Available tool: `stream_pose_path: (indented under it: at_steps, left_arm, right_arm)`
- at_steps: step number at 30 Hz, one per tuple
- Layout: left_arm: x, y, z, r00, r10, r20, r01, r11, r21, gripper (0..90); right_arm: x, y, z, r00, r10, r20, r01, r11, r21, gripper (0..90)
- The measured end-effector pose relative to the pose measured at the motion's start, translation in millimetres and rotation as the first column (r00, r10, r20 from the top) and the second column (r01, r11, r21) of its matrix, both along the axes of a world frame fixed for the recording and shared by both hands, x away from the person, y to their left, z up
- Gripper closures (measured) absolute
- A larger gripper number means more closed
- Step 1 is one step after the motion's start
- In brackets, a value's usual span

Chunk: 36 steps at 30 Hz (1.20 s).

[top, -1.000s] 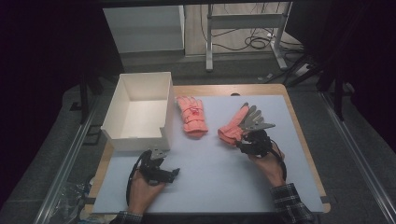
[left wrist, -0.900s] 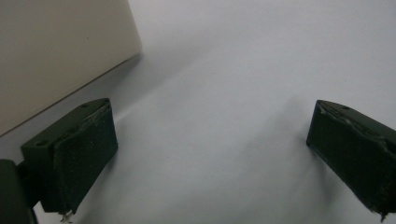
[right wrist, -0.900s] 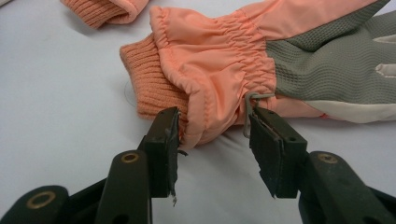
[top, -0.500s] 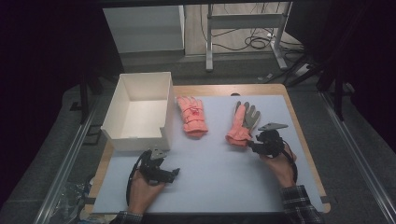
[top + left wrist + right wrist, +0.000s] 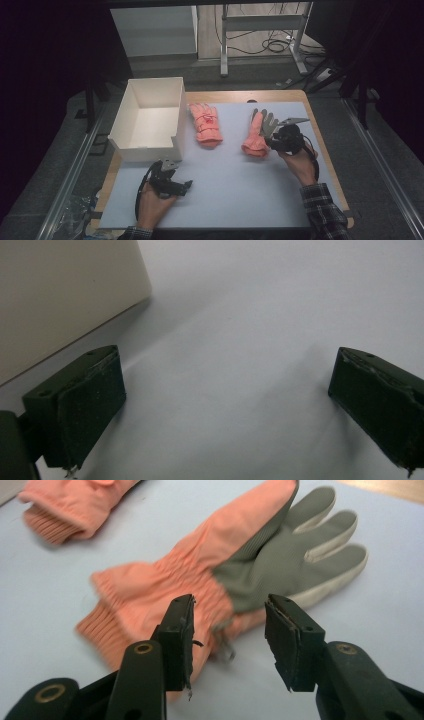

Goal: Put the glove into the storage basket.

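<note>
The right claw has lifted off the palm-up glove, now just beyond it.

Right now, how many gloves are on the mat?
2: one glove lies back up beside the white box; the other glove lies palm up in front of the right gripper.

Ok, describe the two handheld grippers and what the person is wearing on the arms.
Both grippers are black. The left gripper has two blocky jaws faced with dark, rough pads that fray at the edges. The right gripper has narrower jaws on arms with brass-coloured rivets. In the high view each carries a grey three-cornered plate and trails a black cable. The right arm wears a dark plaid sleeve.
</note>
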<state>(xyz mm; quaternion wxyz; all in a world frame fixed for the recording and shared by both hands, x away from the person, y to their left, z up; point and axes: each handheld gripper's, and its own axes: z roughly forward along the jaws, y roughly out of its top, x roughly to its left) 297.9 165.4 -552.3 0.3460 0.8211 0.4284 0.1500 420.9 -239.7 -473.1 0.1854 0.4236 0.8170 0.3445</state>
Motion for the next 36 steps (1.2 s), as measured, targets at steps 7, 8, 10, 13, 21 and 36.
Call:
stream_pose_path:
  at_steps: [7,8,10,13,21,36]
  left_arm:
    - [0.0,0.3,0.1,1.0000,-0.003,-0.001,0.003,1.0000,0.002,1.5]
    - [0.0,0.2,0.1,1.0000,-0.002,0.000,0.002,1.0000,0.002,1.6]
    - [0.0,0.2,0.1,1.0000,-0.002,0.000,0.002,1.0000,0.002,1.6]
    - [0.0,0.3,0.1,1.0000,-0.003,0.000,0.003,1.0000,0.002,1.6]
    - [0.0,0.1,0.1,1.0000,-0.002,0.000,0.002,1.0000,0.002,1.5]
    - [-0.1,0.0,0.1,1.0000,-0.002,0.000,0.002,1.0000,0.004,1.5]
  right_arm:
    - [30.4,11.0,2.5,0.9997,-0.019,0.013,0.019,0.9995,-0.025,60.1]
    - [33.2,11.9,2.1,0.9997,-0.021,0.012,0.021,0.9994,-0.027,60.5]
    - [40.2,13.8,-0.2,0.9997,-0.024,0.003,0.024,0.9992,-0.033,60.6]
    - [48.3,15.4,-6.5,0.9995,-0.029,-0.012,0.028,0.9988,-0.040,59.0]
    - [56.9,14.8,-27.6,0.9975,-0.046,-0.055,0.044,0.9985,-0.033,69.4]
    - [44.6,5.5,-13.5,0.9967,-0.058,-0.056,0.063,0.9945,0.084,88.7]
